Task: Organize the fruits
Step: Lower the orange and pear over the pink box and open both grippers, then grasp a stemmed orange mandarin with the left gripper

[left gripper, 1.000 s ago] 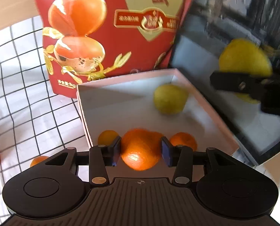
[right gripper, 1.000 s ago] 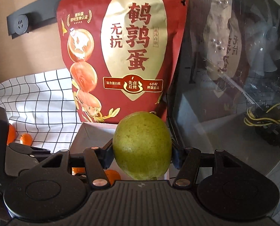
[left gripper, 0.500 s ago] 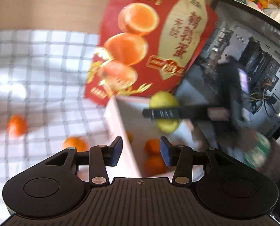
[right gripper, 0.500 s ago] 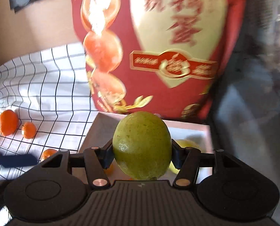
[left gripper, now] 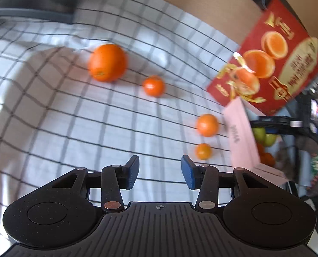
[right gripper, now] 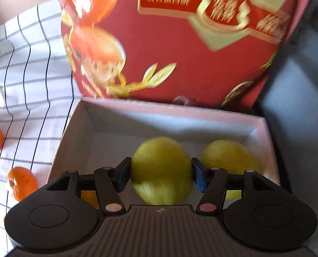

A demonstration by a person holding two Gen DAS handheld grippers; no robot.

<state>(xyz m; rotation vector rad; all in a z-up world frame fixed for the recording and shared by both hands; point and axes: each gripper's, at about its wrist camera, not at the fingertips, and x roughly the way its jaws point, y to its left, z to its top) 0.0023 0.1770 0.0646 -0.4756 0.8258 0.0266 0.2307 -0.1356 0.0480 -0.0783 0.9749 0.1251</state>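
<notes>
— While the right tongs grip that green fruit over the pink box, shouldn't they go lower before letting go?

— Yes, set it beside the other green one, just right of them. Left tongs gape empty; the small orange ahead-right looks nearest.
</notes>
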